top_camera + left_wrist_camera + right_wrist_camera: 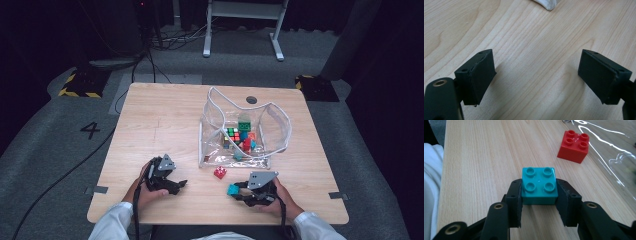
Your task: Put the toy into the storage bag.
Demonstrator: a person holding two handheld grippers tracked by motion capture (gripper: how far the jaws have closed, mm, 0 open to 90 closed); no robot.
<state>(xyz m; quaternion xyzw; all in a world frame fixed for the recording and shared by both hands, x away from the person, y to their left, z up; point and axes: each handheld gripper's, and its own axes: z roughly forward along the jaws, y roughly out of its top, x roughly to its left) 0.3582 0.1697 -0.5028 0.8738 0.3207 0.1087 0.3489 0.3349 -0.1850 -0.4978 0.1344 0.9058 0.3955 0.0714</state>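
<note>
Right gripper [539, 202] is clamped on a teal four-stud brick [539, 185], studs up, squeezed between both pads just above the wooden table [474, 170]. Its own view shows the grip properly; from the high view you just see teal poking out of the claw. A red brick [573, 145] sits ahead and right of it, beside the clear plastic bag [272, 127] of toys. Left gripper [536, 75] is spread wide over bare wood, holding nothing.

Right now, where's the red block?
The red block sits on the table, just in front of the clear bag, between the two grippers. In the right gripper view it lies up and right of the teal block held by the right gripper.
</note>
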